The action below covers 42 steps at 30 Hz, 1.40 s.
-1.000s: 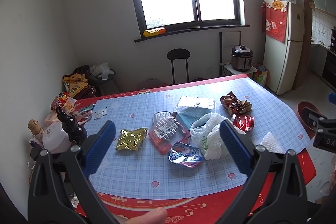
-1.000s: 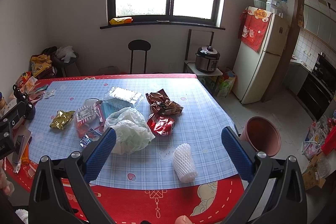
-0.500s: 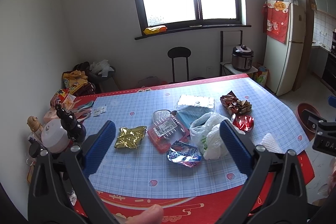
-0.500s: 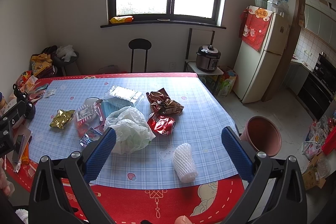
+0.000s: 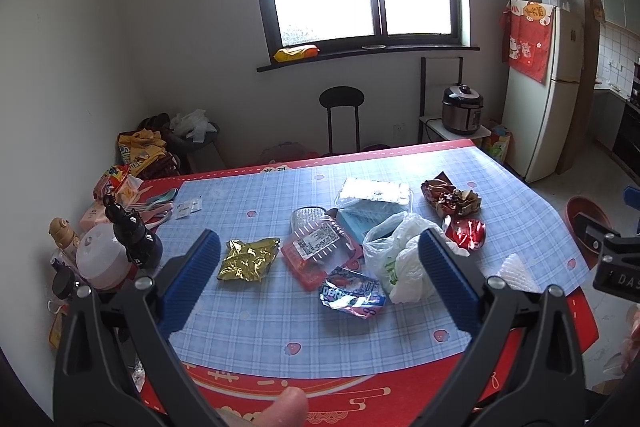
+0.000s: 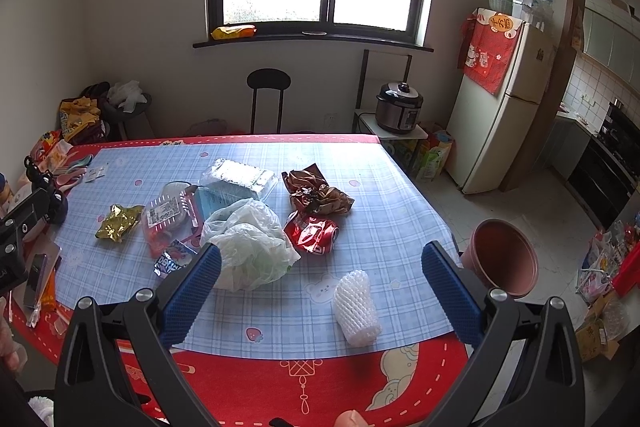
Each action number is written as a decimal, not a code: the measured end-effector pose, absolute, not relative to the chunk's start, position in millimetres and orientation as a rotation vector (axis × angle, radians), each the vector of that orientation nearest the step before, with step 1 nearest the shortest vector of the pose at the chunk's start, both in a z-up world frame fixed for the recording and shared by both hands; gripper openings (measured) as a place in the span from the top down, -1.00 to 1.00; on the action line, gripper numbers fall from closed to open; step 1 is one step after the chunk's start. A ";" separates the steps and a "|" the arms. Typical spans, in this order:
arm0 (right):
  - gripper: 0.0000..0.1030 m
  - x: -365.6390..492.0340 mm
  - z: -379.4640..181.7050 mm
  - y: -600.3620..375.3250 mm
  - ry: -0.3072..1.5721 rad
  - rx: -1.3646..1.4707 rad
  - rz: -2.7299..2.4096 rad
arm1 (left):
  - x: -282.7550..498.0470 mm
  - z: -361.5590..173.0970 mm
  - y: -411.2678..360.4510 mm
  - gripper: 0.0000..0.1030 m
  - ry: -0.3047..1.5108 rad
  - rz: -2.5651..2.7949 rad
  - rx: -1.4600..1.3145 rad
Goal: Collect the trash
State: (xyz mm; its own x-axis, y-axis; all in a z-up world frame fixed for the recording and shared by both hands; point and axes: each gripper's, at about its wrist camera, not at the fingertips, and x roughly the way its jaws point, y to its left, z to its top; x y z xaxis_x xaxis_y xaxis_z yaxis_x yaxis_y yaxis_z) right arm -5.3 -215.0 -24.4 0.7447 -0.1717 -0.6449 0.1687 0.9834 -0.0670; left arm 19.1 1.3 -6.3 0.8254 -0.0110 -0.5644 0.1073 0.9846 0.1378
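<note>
Both hand-held grippers, left [image 5: 320,279] and right [image 6: 320,283], hover empty above the near edge of the blue checked tabletop [image 6: 384,211], jaws wide apart. Trash lies mid-table: a crumpled white plastic bag [image 6: 250,245], a crushed red can [image 6: 312,231], a white foam net sleeve [image 6: 356,303]. A reddish-brown bin [image 6: 504,259] stands on the floor to the right. Best start: right gripper straddles the nearest sleeve across its width before closing.
</note>
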 end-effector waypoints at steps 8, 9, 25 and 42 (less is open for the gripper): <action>-0.92 2.8 -23.8 -198.8 0.723 -0.028 -0.170 | 30.6 -8.9 32.7 -0.90 0.626 -0.140 0.032; -0.92 3.9 -23.9 -196.0 0.725 -0.032 -0.165 | 31.3 -9.7 38.1 -0.90 0.620 -0.150 0.010; -0.92 55.1 -35.0 -167.5 0.778 0.008 -0.028 | 70.1 -57.4 137.8 -0.90 0.686 -0.103 -0.140; -0.92 152.3 -228.6 -12.9 1.106 -0.410 0.350 | 106.0 -149.1 223.4 -0.89 0.836 0.124 -0.118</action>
